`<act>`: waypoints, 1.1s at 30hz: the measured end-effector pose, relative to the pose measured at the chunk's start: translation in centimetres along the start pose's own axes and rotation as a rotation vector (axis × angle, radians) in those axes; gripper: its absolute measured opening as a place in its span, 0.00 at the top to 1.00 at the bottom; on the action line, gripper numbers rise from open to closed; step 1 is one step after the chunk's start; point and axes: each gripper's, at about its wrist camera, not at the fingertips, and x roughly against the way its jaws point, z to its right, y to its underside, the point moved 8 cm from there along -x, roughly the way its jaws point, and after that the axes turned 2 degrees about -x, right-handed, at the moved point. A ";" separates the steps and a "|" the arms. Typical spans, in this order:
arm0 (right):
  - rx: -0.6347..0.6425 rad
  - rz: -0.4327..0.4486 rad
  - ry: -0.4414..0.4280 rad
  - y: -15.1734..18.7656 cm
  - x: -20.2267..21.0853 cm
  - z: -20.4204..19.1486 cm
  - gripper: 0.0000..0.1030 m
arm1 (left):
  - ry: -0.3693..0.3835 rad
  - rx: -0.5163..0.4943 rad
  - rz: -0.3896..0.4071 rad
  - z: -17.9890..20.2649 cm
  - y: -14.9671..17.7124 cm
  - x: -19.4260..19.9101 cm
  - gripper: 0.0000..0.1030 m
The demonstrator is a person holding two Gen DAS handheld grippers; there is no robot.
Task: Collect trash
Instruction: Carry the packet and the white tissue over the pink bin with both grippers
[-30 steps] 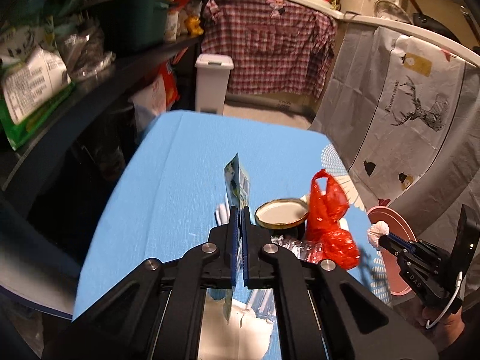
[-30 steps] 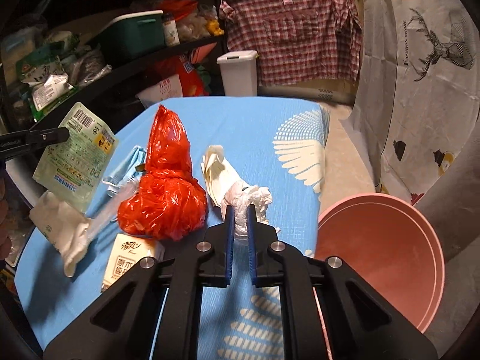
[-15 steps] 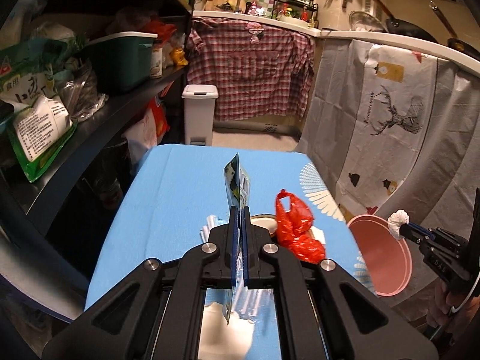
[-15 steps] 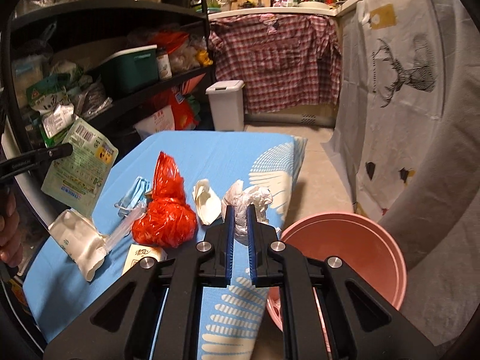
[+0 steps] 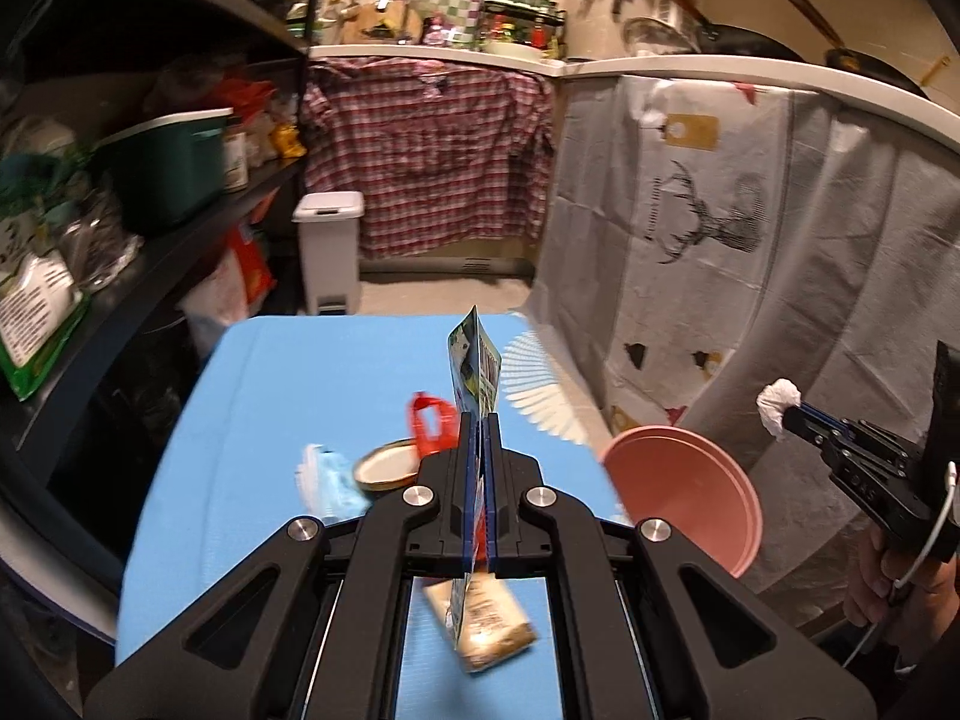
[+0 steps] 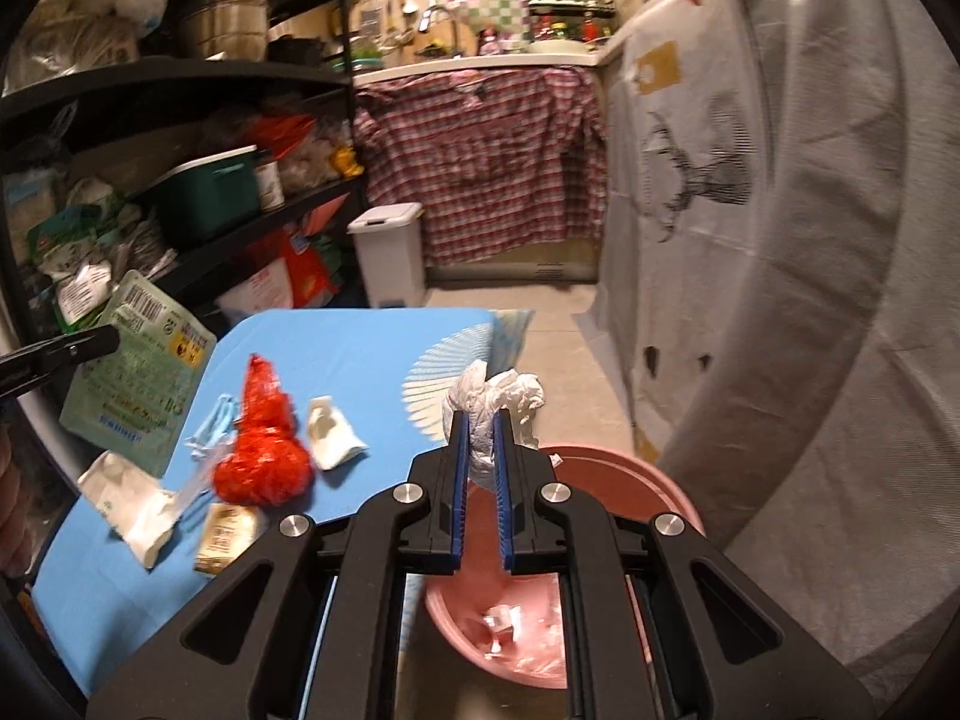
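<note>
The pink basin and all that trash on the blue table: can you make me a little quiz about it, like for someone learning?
1. True or false: the right tongs are shut on a crumpled white tissue.
2. What do the left tongs pinch? A) the red plastic bag B) a flat printed packet C) the round jar lid
3. Fill in: the pink basin sits beside the blue table and already has ____ scraps at its bottom.

Key: 1 true; 2 B; 3 white.
</note>
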 end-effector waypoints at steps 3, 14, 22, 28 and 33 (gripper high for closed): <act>-0.023 0.010 0.030 -0.1 0.2 1.9 0.91 | 0.030 0.000 -0.003 2.0 -0.2 -0.5 0.98; -0.096 -0.001 0.078 1.0 -0.8 6.5 0.91 | 0.116 -0.043 -0.041 8.5 0.0 -4.3 0.98; -0.123 -0.012 0.103 1.9 -2.3 8.3 0.91 | 0.148 -0.065 -0.055 11.7 0.3 -7.4 0.98; -0.104 -0.023 0.116 2.3 -3.3 8.5 0.91 | 0.165 -0.095 -0.072 13.7 0.8 -9.6 0.98; -0.114 -0.031 0.126 2.5 -3.9 9.1 0.91 | 0.180 -0.098 -0.088 14.8 1.0 -11.4 0.98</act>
